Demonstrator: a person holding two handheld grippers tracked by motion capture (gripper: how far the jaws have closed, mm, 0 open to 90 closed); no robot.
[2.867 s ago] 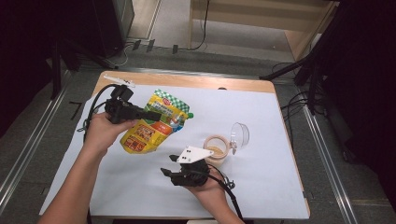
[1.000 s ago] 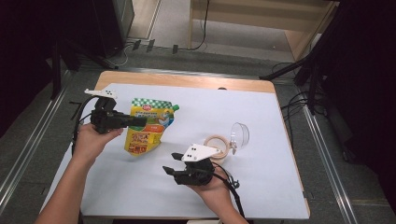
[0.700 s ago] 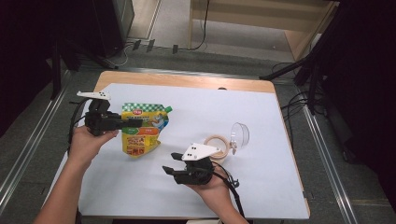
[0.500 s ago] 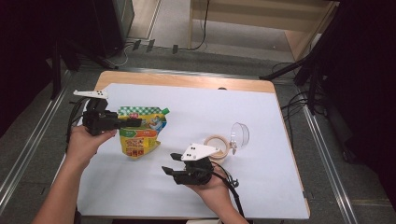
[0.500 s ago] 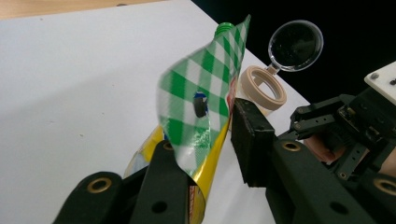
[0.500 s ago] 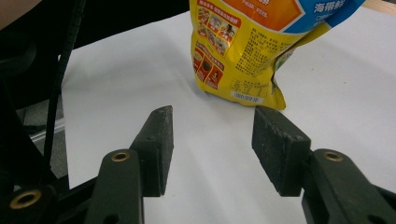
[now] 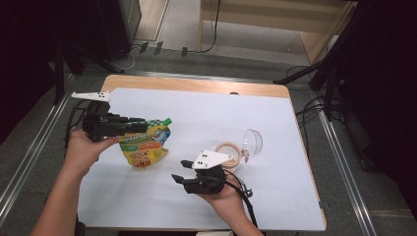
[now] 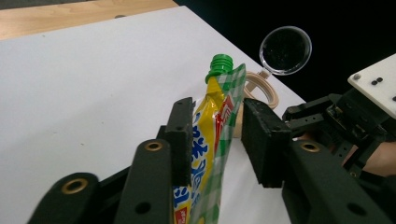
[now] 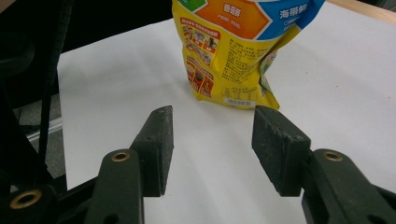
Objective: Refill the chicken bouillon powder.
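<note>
- Between the left tongs (image 8: 212, 140), whose jaws have just been opening and no longer clamp it, stands the pouch (image 7: 145, 147), upright on the counter (image 7: 275, 123), spout up.
- Right tongs (image 9: 210, 149) wait open, empty, well apart, facing it.

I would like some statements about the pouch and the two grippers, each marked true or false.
1. The pouch stands upright on the white sheet. True.
2. The left gripper is clamped tight on the pouch. False: its jaws have just been opening, and a gap shows beside the pouch between them.
3. The pouch has a green cap. True.
4. The right gripper holds the tape roll. False: its jaws are open with nothing between them.
5. The tape roll lies on the pouch. False: it lies apart, nearer the right gripper.
</note>
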